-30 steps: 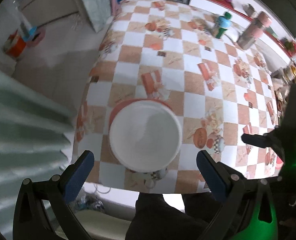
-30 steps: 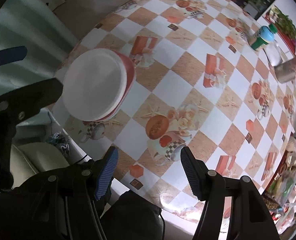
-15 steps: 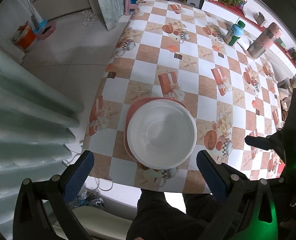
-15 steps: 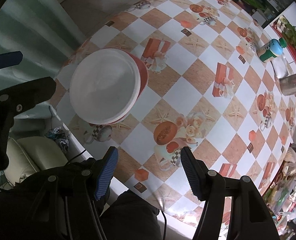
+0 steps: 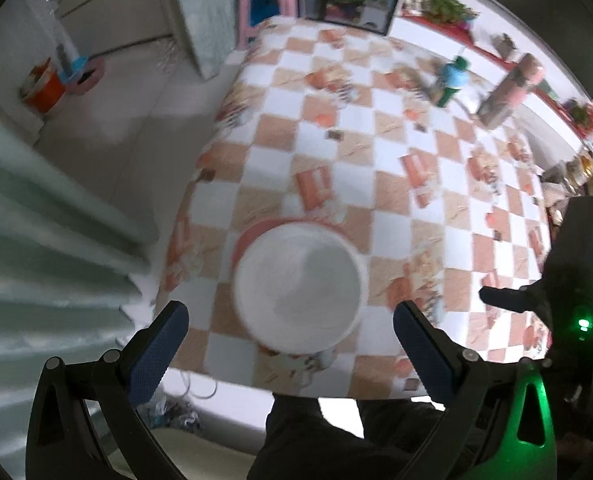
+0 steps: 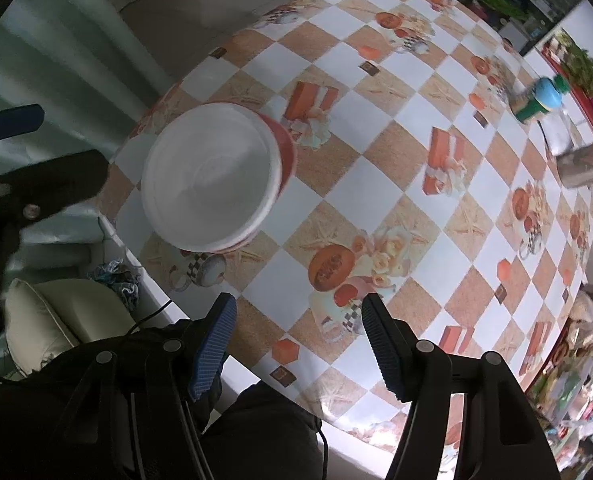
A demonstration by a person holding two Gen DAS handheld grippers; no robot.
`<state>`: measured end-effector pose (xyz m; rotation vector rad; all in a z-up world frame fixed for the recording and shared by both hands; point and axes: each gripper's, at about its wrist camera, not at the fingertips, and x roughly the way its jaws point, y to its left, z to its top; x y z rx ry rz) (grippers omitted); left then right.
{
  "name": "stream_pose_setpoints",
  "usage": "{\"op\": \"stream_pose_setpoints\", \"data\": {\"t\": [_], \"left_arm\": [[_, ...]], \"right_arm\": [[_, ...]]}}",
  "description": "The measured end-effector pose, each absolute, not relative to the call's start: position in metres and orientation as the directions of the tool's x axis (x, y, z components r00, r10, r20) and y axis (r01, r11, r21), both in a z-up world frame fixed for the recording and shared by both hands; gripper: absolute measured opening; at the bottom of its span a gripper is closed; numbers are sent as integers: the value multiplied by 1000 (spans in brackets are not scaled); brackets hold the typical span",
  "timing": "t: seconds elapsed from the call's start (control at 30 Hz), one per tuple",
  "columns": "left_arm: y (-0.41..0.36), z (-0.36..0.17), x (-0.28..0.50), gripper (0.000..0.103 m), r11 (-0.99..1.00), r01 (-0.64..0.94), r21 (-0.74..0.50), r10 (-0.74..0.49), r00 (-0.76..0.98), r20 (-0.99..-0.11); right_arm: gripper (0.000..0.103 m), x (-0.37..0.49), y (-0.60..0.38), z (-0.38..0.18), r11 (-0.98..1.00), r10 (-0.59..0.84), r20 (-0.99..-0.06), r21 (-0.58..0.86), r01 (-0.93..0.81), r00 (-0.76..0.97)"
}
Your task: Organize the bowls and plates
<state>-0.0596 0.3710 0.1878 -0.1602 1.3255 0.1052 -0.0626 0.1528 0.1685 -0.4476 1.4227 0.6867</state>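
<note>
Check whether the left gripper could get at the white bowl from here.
Probably yes: the left gripper is open, wider than the white bowl, which lies straight ahead in the red bowl with nothing between.

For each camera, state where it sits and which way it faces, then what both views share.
Left wrist: on the left gripper, above the table's near edge, looking down at the white bowl; its open fingers, the person's dark-clothed legs and the right gripper show.
Right wrist: on the right gripper, right of the bowl, looking down across the checkered tablecloth; its open fingers, legs and the left gripper show.
Shared: bowl, tablecloth, green bottle.
</note>
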Motion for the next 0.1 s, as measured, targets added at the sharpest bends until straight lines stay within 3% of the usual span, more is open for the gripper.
{"op": "stream_pose_setpoints", "data": {"t": [0.1], "left_arm": [[347,188,-47,102,991,-118,-62,-35,221,-975]], "right_arm": [[66,-57,132,166,768,166,-986,123,-629,10]]}}
